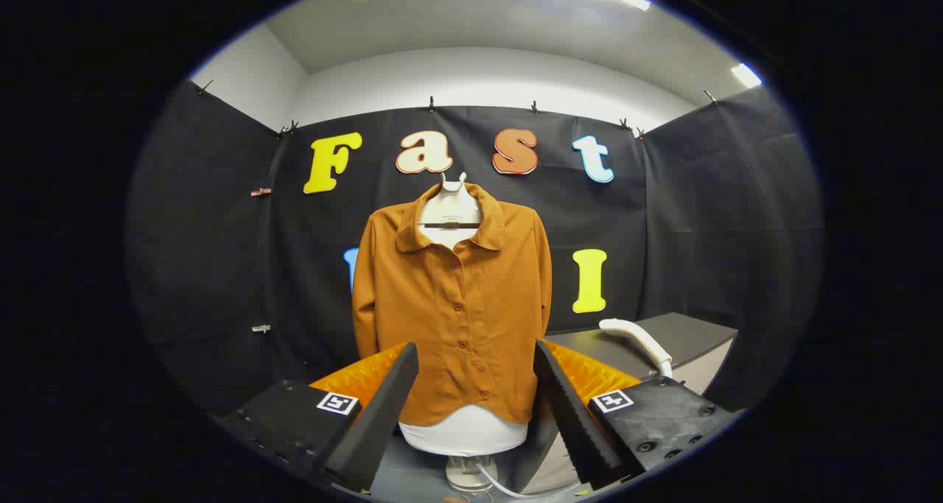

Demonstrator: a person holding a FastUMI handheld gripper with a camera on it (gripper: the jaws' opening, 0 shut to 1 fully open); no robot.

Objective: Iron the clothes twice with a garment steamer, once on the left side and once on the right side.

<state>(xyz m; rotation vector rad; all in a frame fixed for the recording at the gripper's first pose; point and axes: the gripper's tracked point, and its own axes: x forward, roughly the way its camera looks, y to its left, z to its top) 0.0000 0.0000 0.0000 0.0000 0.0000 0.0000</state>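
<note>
Garment steamer point(638, 341) lies on the dark surface point(692, 337), right of the orange shirt point(457, 304) on its mannequin; gripper point(475, 403) spread, empty.

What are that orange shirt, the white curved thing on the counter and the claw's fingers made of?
The shirt looks like matte woven fabric: soft folds, stitched collar, a row of buttons. The steamer, lying on the grey counter beyond the fingers, seems smooth glossy white plastic. The claw is open, holding nothing; its fingers look like dull black ridged rubber or plastic, hard to say which.
</note>
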